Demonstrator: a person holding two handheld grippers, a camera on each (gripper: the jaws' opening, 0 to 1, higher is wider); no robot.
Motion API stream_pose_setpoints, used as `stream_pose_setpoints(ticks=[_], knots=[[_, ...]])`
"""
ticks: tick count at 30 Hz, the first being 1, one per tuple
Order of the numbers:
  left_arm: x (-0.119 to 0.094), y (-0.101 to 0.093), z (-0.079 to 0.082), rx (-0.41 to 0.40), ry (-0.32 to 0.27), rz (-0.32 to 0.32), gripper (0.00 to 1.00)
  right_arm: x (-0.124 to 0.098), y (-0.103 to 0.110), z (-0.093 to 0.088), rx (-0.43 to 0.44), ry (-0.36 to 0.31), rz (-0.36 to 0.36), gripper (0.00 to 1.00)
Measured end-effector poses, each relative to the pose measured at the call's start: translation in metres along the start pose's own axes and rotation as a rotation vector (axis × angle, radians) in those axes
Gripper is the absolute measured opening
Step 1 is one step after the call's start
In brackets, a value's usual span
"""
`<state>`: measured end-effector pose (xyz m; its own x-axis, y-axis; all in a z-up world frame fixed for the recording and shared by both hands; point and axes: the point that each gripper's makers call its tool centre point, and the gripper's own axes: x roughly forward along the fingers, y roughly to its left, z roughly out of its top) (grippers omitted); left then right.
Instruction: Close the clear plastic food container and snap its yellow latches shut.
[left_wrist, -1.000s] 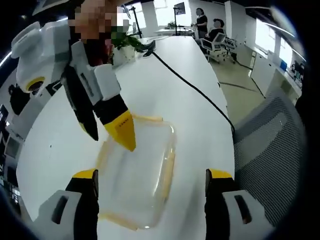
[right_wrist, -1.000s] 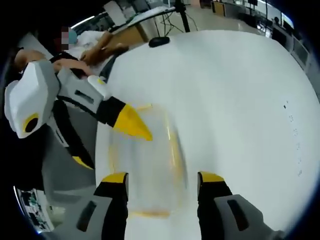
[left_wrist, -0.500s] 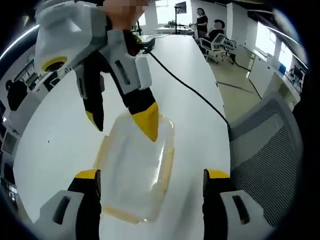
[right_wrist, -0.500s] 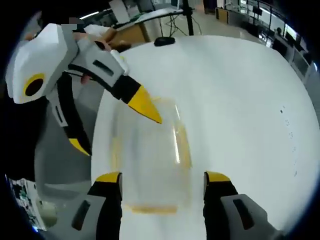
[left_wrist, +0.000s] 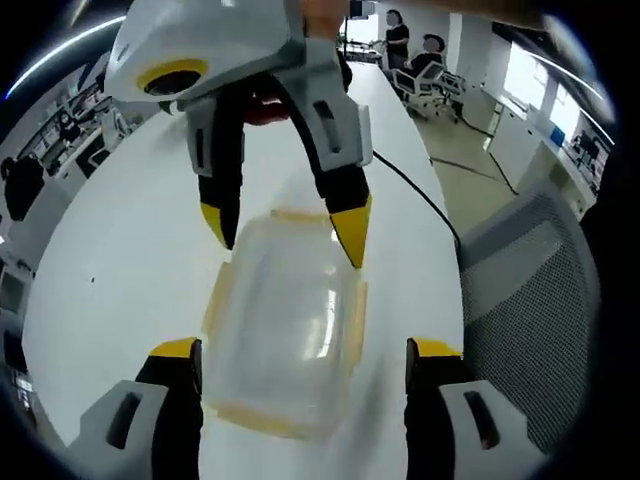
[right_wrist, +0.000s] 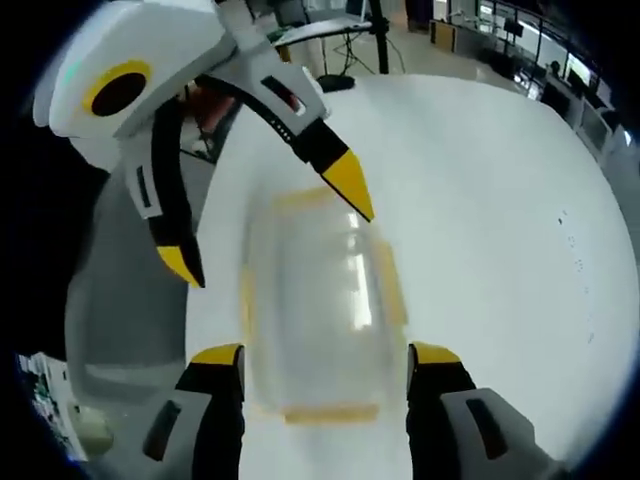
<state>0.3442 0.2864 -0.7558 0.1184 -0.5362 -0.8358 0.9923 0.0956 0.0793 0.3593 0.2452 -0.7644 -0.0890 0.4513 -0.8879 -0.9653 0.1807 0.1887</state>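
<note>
A clear plastic container (left_wrist: 285, 320) with yellow latches along its sides lies flat on the white table (left_wrist: 110, 260), its lid on. My left gripper (left_wrist: 305, 352) is open, with its jaws on either side of the container's near end. At the far end my right gripper (left_wrist: 285, 230) reaches down from above, open, its yellow tips straddling that end. In the right gripper view the container (right_wrist: 320, 300) sits between the right gripper's (right_wrist: 325, 357) open jaws. The left gripper (right_wrist: 266, 228) enters from the upper left, one tip over the container's far corner.
A black cable (left_wrist: 410, 190) runs across the table (right_wrist: 500, 200) beyond the container. A grey mesh office chair (left_wrist: 530, 290) stands by the table's edge on the right. People sit at desks in the far background (left_wrist: 425, 60).
The right gripper has swung from the container's left side to straddle its far end. In the right gripper view the left gripper has come closer over the container.
</note>
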Motion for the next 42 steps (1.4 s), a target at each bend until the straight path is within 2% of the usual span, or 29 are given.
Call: stream_pose_setpoints(ticks=[13, 21, 29, 36, 38, 42], knots=[[0.004, 0.008, -0.009, 0.017, 0.035, -0.028, 0.82, 0.003, 0.001, -0.002, -0.014, 0.01, -0.021, 0.66], [0.008, 0.01, -0.013, 0.02, 0.053, -0.048, 0.82, 0.005, -0.002, -0.007, -0.055, 0.046, -0.034, 0.65], [0.012, 0.012, -0.019, 0.026, 0.074, -0.06, 0.81, 0.011, -0.002, -0.011, -0.088, 0.078, -0.034, 0.68], [0.015, 0.01, -0.023, 0.035, 0.095, -0.074, 0.81, 0.013, -0.004, -0.009, -0.067, 0.066, -0.035, 0.68], [0.017, 0.011, -0.023, 0.039, 0.098, -0.073, 0.81, 0.014, -0.003, -0.007, -0.085, 0.05, -0.028, 0.68], [0.017, 0.011, -0.022, 0.038, 0.097, -0.074, 0.8, 0.015, -0.003, -0.006, -0.05, 0.049, -0.025, 0.68]])
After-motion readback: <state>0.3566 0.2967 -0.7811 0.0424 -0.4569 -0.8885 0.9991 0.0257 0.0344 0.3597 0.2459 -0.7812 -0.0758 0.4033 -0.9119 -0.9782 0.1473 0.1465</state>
